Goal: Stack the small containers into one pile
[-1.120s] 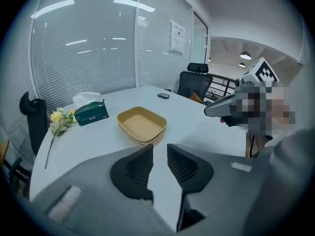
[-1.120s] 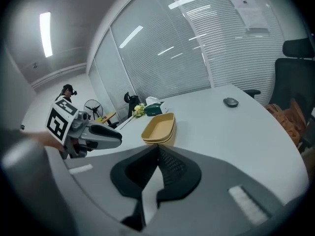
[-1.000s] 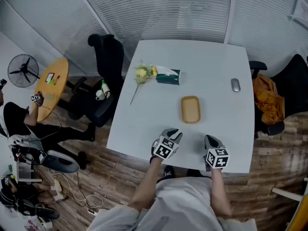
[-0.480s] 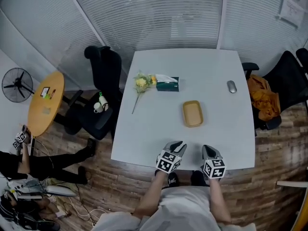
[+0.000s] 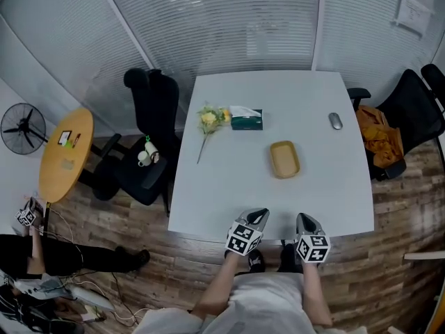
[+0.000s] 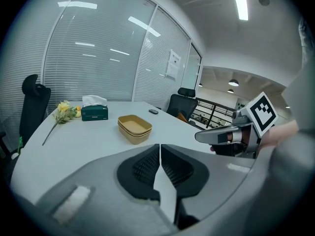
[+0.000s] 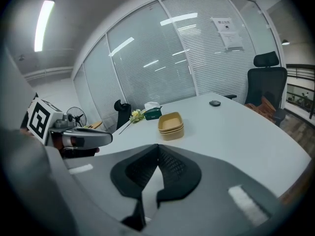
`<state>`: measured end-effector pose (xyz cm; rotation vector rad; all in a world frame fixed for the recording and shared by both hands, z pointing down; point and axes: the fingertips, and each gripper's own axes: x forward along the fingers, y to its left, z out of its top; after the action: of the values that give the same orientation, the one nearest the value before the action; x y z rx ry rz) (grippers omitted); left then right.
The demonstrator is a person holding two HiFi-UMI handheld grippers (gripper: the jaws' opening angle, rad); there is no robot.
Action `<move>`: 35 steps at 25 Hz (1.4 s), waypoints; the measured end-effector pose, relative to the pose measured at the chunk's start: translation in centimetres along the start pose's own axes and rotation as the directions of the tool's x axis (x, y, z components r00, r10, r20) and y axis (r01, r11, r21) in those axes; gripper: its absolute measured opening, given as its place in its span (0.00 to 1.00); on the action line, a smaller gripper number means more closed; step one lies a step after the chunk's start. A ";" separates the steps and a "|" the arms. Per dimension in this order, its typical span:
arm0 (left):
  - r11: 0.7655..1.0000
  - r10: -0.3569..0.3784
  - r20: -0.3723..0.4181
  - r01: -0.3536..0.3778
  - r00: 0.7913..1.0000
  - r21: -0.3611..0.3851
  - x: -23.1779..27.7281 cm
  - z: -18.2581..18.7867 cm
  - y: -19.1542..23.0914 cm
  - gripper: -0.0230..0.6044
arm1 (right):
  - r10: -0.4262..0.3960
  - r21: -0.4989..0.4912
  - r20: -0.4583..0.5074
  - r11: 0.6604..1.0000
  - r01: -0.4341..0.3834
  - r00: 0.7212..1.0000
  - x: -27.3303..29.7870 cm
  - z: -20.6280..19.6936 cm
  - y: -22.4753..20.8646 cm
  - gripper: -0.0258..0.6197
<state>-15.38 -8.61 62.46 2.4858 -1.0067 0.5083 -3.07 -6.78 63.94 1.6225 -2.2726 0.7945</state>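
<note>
The small tan containers (image 5: 285, 159) sit nested in one pile on the white table (image 5: 229, 186), right of its middle. The left gripper view shows the pile (image 6: 134, 128) ahead, the right gripper view shows the same pile (image 7: 171, 125) ahead too. My left gripper (image 5: 258, 216) hovers at the table's near edge, jaws shut and empty (image 6: 160, 151). Beside it, my right gripper (image 5: 303, 220) is also shut with nothing held (image 7: 158, 152). Both are well short of the pile.
A green tissue box (image 5: 246, 120) and a yellow flower (image 5: 207, 122) lie at the table's far left. A computer mouse (image 5: 336, 121) rests at the far right. Black chairs (image 5: 149, 138) stand on both sides; one (image 5: 389, 127) holds orange cloth.
The head view has shifted, so the table sits a bit further right and lower in frame. Both grippers have drawn back toward the near edge, still shut.
</note>
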 end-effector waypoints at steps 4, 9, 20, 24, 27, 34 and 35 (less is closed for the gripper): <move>1.000 -0.005 0.029 0.005 1.000 -0.007 -2.1 -0.5 0.1 0.05 | -0.021 -0.004 0.028 1.000 0.021 0.999 -0.9 -1.0 1.7 0.04; 1.000 0.002 0.045 -0.002 0.999 -0.001 -3.7 -1.5 0.3 0.05 | -0.040 -0.020 0.037 0.999 0.040 0.999 -1.5 -2.9 3.1 0.04; 0.999 0.024 0.020 -0.023 1.000 -0.038 -5.4 -3.1 0.2 0.05 | -0.068 0.007 0.055 0.998 0.068 0.996 -2.6 -4.0 4.0 0.04; 0.999 0.029 0.023 -0.028 0.999 -0.047 -6.0 -3.5 0.3 0.05 | -0.067 0.007 0.057 0.998 0.067 0.996 -2.6 -4.1 4.1 0.04; 0.998 0.035 0.025 -0.034 0.999 -0.057 -6.4 -3.7 0.6 0.05 | -0.057 -0.002 0.053 0.998 0.057 0.997 -2.5 -4.3 4.6 0.04; 0.998 0.036 0.022 -0.034 0.999 -0.061 -6.5 -3.9 0.5 0.05 | -0.041 -0.010 0.060 0.999 0.042 0.997 -2.5 -4.3 5.0 0.04; 0.997 0.036 0.022 -0.035 0.999 -0.063 -6.5 -3.9 0.5 0.05 | -0.039 -0.010 0.059 0.999 0.039 0.997 -2.6 -4.3 5.1 0.04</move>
<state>-20.82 -3.28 62.79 2.4281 -1.0609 0.4525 -7.39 -1.14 64.78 1.7015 -2.2735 0.7322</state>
